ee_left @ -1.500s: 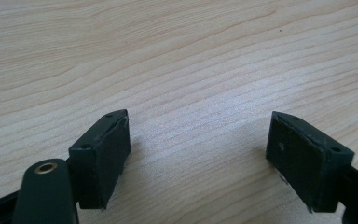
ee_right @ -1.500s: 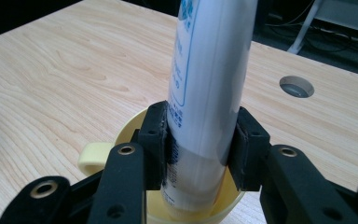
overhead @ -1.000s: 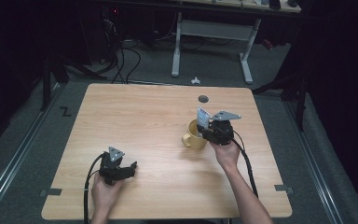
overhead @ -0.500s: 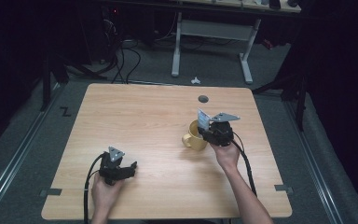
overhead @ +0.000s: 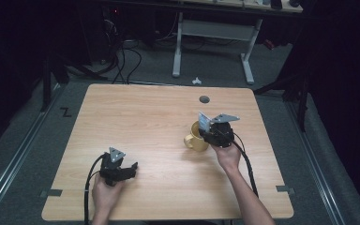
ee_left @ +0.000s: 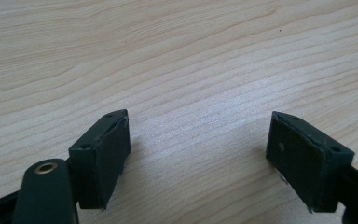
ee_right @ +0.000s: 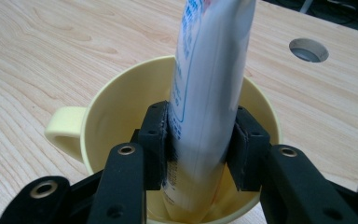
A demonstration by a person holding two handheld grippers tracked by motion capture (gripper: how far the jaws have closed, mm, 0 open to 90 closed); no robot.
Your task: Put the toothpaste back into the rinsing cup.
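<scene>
Tube of white paste stands nearly upright inside the yellow mug, lower end down, pinched by the right tongs above the rim; left tongs rest spread on the surface.

Tube top cut off by frame edge, print too blurred to read; its lower end hidden inside mug.
</scene>
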